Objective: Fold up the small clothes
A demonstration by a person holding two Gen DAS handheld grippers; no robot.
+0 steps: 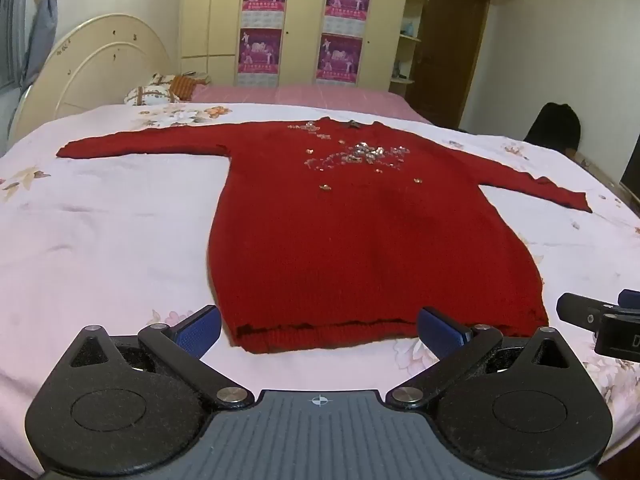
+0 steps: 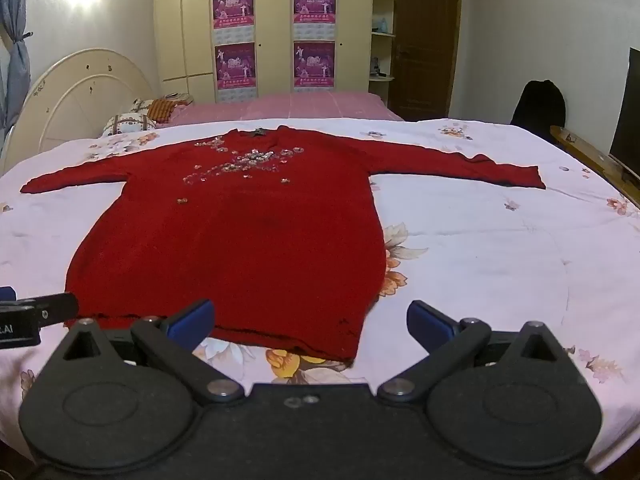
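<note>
A red knitted sweater (image 1: 360, 232) (image 2: 240, 248) with silver sequins on the chest lies flat on the bed, face up, both sleeves spread sideways, hem nearest me. My left gripper (image 1: 322, 330) hangs open just above the hem's left half, its blue pads wide apart with nothing between them. My right gripper (image 2: 310, 322) is open too, over the hem's right corner. Part of the right gripper (image 1: 600, 320) shows at the right edge of the left wrist view, and the left gripper (image 2: 36, 312) peeks in at the left of the right wrist view.
The bed has a pale floral cover (image 1: 100, 240) (image 2: 500, 248) with a pink sheet (image 2: 300, 108) beyond. Pillows (image 1: 156, 90) lie by the cream headboard (image 1: 100, 64). A wardrobe with posters (image 2: 272, 32), a dark chair (image 2: 538, 104) and a dark screen (image 2: 628, 112) stand around.
</note>
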